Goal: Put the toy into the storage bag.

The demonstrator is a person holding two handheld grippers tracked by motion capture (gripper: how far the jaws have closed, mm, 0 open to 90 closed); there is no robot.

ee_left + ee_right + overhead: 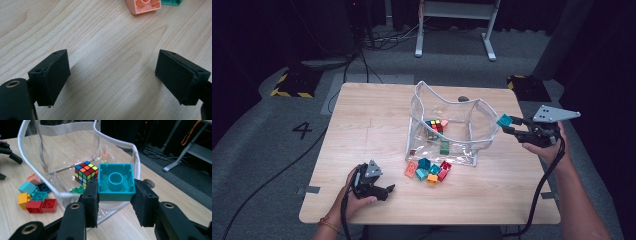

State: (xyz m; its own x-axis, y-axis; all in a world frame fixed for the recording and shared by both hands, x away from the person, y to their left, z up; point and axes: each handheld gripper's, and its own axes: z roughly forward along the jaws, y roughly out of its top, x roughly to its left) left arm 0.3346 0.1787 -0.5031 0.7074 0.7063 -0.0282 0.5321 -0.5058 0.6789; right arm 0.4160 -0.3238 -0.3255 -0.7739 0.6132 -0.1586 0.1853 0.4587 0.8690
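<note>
Right claw (115,202) pinches a teal building block (115,182), hollow underside facing the camera, held just outside the near rim of the clear plastic bag (75,130); the bag's mouth lies directly ahead. Left claw (112,77) rests spread, empty, over the worktop (100,45).

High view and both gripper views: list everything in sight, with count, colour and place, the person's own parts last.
table: one, light wood, under everything
bag: one, clear with white rim, open, mid-table
puzzle cube: one, multicoloured, inside bag
green brick: one, inside bag near its front wall
loose bricks: about seven; orange, teal, red, yellow, dark blue; on table before the bag
teal brick: one, held, hollow side toward the camera, beside the bag's rim
tape: grey strips, table's near edge
desk frame: one, white, on floor behind
left hand-held gripper: black, open, empty, over bare table
right hand-held gripper: black, shut on teal brick
</note>
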